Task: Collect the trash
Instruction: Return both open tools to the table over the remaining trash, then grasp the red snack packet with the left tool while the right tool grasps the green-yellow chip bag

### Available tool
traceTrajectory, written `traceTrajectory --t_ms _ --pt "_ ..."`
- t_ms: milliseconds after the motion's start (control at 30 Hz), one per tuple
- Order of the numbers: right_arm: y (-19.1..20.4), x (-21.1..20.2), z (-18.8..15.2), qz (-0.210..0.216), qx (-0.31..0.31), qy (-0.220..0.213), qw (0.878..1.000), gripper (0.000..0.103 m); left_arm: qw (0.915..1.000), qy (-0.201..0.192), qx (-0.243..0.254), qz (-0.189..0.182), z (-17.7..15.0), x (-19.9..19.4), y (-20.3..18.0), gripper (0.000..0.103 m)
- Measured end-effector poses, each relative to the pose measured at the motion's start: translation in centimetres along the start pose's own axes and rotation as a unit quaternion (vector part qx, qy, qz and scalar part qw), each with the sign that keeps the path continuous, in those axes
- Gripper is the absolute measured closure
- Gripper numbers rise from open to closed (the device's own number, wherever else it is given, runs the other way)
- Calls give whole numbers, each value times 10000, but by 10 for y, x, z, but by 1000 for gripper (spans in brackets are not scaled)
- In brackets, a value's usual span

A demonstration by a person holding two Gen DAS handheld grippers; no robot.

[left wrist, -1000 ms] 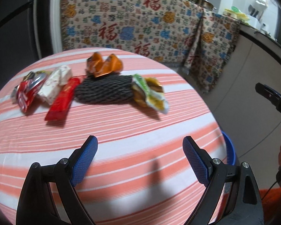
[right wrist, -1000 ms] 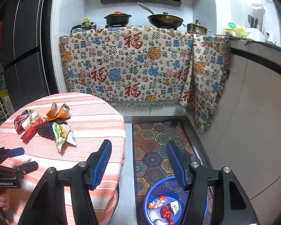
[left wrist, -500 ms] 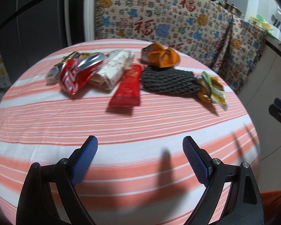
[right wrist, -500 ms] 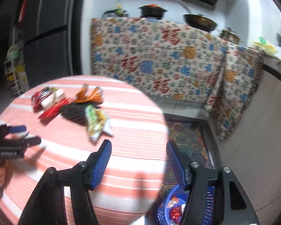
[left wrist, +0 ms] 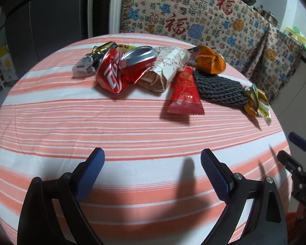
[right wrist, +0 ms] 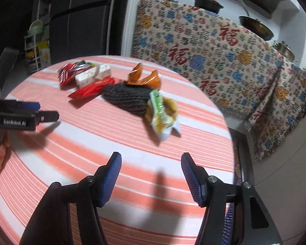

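Observation:
A row of trash lies on the round striped table (left wrist: 112, 126): a crushed red can (left wrist: 120, 71), a white wrapper (left wrist: 165, 71), a red packet (left wrist: 184, 94), an orange wrapper (left wrist: 209, 61), a dark foam net (left wrist: 219, 88) and a green-yellow wrapper (left wrist: 257, 102). My left gripper (left wrist: 153, 163) is open and empty over the table's near side. My right gripper (right wrist: 151, 167) is open and empty, just short of the green-yellow wrapper (right wrist: 162, 114). The dark net (right wrist: 126, 98) and red packet (right wrist: 89, 89) lie beyond it.
A patterned cloth (right wrist: 214, 47) hangs over the counter behind the table, with pots on it. A dark fridge (right wrist: 77, 20) stands at the back left. A patterned rug (right wrist: 237, 157) lies on the floor to the right of the table.
Both grippers have moved in over the table toward the trash. The left one has swung left; the blue basket on the floor has dropped out of the right wrist view.

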State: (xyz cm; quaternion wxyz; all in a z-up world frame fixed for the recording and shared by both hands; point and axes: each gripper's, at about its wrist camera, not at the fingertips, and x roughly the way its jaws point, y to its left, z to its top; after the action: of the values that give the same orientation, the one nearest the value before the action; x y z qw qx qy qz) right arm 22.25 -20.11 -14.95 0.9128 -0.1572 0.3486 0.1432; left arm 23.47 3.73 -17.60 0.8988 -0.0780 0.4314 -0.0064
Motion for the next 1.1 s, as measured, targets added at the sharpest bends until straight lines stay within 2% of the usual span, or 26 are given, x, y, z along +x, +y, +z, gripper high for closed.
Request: traceTrajectory --t_ms 200,300,500,667,733,833,933,1000,1067,1100 --pt "13 15 0 199 -75 221 9995 41 9992 145 318 179 4 8 -2 1" --pt "17 23 0 357 -21 358 9987 41 9960 286 749 401 4 14 -11 0" --pt "19 35 -1 560 214 538 9967 41 9953 298 888 251 10 18 -8 0" --pt "9 43 -1 648 602 583 9944 28 9954 266 877 294 16 23 -10 0" --pt "8 46 0 620 643 578 9943 27 9953 266 891 276 17 25 -12 0" --pt "8 49 3 594 675 571 9943 25 9954 243 918 112 21 27 -17 1" --pt "6 52 4 595 703 579 9941 22 9956 173 866 -307 29 31 -24 1" --pt "6 53 5 598 709 580 9940 22 9956 147 802 -460 38 37 -30 2" --pt "5 53 5 607 711 580 9939 22 9959 138 761 -458 45 43 -35 6" --pt "5 53 6 612 710 580 9939 22 9961 135 756 -446 48 45 -38 11"
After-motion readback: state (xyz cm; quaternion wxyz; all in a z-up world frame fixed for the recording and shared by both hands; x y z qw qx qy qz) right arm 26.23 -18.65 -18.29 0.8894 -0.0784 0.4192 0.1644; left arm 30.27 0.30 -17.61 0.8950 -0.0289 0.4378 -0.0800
